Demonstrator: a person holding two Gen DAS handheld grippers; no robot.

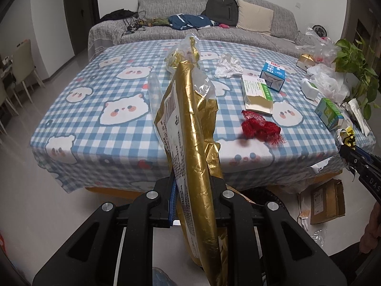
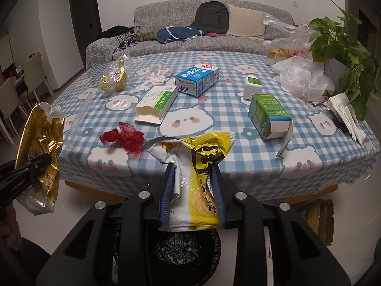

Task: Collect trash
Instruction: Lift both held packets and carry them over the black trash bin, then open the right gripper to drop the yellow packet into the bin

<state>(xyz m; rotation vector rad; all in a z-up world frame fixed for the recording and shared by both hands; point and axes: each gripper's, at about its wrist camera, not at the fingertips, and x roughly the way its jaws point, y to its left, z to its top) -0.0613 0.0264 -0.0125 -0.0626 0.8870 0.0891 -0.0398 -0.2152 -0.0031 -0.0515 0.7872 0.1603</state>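
My left gripper (image 1: 193,186) is shut on a gold foil bag (image 1: 193,124), held upright off the table's front edge; the bag also shows in the right wrist view (image 2: 40,140). My right gripper (image 2: 193,178) is shut on a yellow and white snack wrapper (image 2: 200,166), held above a bin lined with a black bag (image 2: 185,252). On the checked tablecloth (image 2: 214,128) lie a red net (image 2: 123,138), a white and green box (image 2: 157,104), a blue carton (image 2: 197,81), a green carton (image 2: 269,116), crumpled tissue (image 2: 154,76) and a clear bag of gold wrappers (image 2: 116,76).
A plant (image 2: 340,45), white plastic bags (image 2: 302,78), a small white container (image 2: 252,88) and paper napkins (image 2: 347,116) crowd the table's right side. A cardboard box (image 1: 328,200) lies on the floor at the right. A grey sofa (image 2: 190,40) stands behind the table, chairs (image 2: 14,100) at the left.
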